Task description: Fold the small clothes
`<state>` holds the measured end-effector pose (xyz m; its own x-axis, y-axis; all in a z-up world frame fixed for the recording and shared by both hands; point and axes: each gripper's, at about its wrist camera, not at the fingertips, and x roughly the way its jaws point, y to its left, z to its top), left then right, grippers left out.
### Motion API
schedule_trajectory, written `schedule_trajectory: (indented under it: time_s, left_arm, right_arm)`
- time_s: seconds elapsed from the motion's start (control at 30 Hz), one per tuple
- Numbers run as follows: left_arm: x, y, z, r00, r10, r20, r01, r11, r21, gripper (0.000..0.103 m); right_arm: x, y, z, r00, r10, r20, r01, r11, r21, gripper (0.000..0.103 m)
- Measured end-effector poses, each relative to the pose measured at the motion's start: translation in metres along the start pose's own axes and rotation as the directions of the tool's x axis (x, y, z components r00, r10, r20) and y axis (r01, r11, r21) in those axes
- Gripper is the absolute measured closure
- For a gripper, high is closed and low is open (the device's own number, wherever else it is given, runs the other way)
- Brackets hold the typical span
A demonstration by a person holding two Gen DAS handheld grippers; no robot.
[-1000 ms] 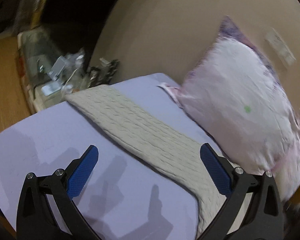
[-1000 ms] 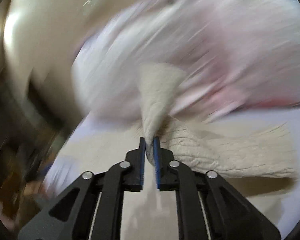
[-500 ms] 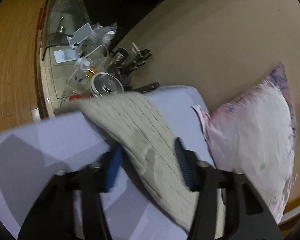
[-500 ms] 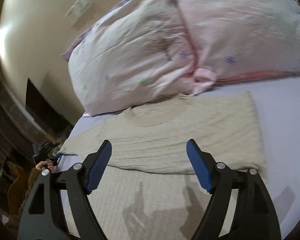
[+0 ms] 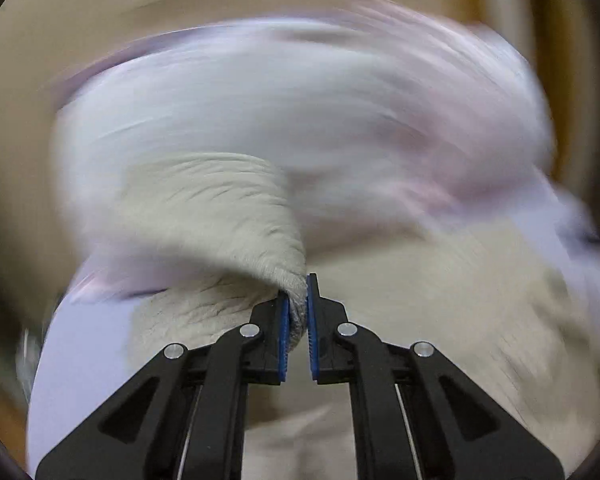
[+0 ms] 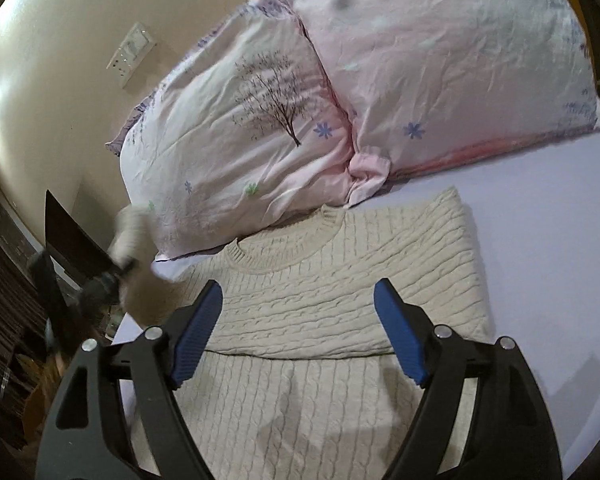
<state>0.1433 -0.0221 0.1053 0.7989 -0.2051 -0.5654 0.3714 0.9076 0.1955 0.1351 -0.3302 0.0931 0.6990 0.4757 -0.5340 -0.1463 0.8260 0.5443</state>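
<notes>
Since half a second ago, your left tool (image 5: 298, 320) pinches the sweater's (image 6: 340, 280) sleeve; right tool (image 6: 300, 332) hovers spread. Carry it across flat toward the bed's (image 6: 540, 220) pillow edge.

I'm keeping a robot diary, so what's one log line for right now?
left gripper: shut on sweater edge, lifting | right gripper: open above sweater | pillows behind

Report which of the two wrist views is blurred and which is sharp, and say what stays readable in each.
Left wrist view: heavy motion smear over the bedding; only the left gripper and the pinched knit of the sweater read clearly. Right wrist view: mostly sharp, cable pattern of the sweater and the tree print on the pillow crisp, the open right gripper clear; only the far left edge blurs, and fisheye bends the wall.
</notes>
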Motion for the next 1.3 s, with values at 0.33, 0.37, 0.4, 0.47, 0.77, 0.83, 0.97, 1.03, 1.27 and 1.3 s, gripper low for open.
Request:
schedule_trajectory:
  time_s: [0.33,0.37,0.4,0.47,0.77,0.83,0.97,1.03,1.27,1.3]
  left_arm:
    - [-0.017,-0.036,-0.049,0.982,-0.140,-0.123,0.139,0.990,-0.023,0.059]
    - [-0.024,-0.021,-0.056,0.985,-0.118,-0.123,0.112,0.992,-0.059,0.057]
    - [-0.031,-0.006,-0.065,0.987,-0.092,-0.129,0.081,0.992,-0.093,0.057]
    - [-0.040,0.025,-0.080,0.986,-0.048,-0.158,0.022,0.986,-0.163,0.050]
    - [-0.090,0.103,-0.158,0.972,-0.181,-0.152,0.073,0.842,-0.534,0.039]
    - [-0.096,0.103,-0.168,0.969,-0.194,-0.150,0.079,0.826,-0.558,0.039]
    - [-0.102,0.098,-0.186,0.959,-0.242,-0.147,0.110,0.798,-0.593,0.039]
    - [-0.105,0.096,-0.194,0.955,-0.259,-0.145,0.124,0.791,-0.600,0.038]
    - [-0.130,0.081,-0.211,0.938,-0.334,-0.091,0.212,0.761,-0.613,0.037]
    - [-0.132,0.079,-0.213,0.935,-0.345,-0.085,0.224,0.759,-0.612,0.037]
  right_arm:
    - [0.036,-0.065,-0.001,0.984,-0.029,-0.178,0.065,0.977,0.202,0.058]
    - [0.036,-0.068,-0.002,0.983,-0.037,-0.178,0.075,0.974,0.214,0.062]
    - [0.036,-0.070,-0.003,0.984,-0.048,-0.172,0.085,0.972,0.219,0.063]
    - [0.032,-0.070,-0.003,0.983,-0.074,-0.170,0.108,0.973,0.202,0.066]
    - [0.037,-0.061,0.002,0.988,-0.130,-0.085,0.137,0.987,0.081,0.094]
    - [0.018,-0.062,0.013,0.990,-0.126,0.066,0.122,0.991,0.058,0.095]
    - [0.022,-0.080,0.011,0.973,-0.227,-0.039,0.229,0.972,0.052,0.080]
    - [0.004,-0.096,0.005,0.967,-0.245,-0.073,0.251,0.962,0.103,0.057]
    - [-0.094,-0.124,-0.050,0.969,-0.223,-0.107,0.237,0.962,0.134,0.034]
    - [-0.102,-0.128,-0.067,0.969,-0.207,-0.137,0.227,0.962,0.150,0.038]
